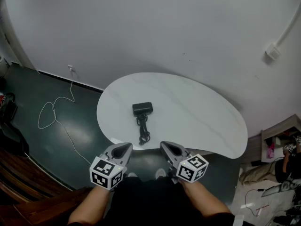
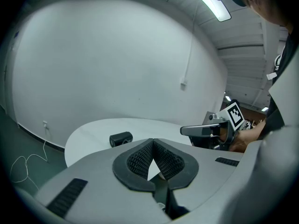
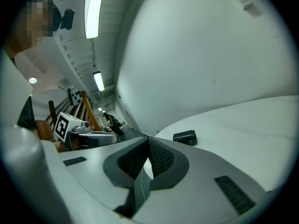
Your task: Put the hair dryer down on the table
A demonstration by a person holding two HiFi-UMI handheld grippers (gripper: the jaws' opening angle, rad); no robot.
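Note:
A black hair dryer [image 1: 142, 109] lies on the white oval table [image 1: 197, 112], its bundled cord [image 1: 143, 131] trailing toward the near edge. It also shows as a small dark body in the left gripper view [image 2: 121, 138] and the right gripper view [image 3: 185, 136]. Both grippers hang in front of the person's body, short of the table's near edge and well apart from the dryer. My left gripper [image 1: 123, 149] [image 2: 153, 160] is shut with nothing in it. My right gripper [image 1: 170, 149] [image 3: 147, 155] is also shut and empty.
A white cable [image 1: 51, 109] loops over the dark green floor left of the table, running from a wall outlet [image 1: 70, 68]. Brown wooden furniture [image 1: 19, 182] stands at the lower left. Clutter and a shelf [image 1: 282, 145] sit at the right. A white wall rises behind the table.

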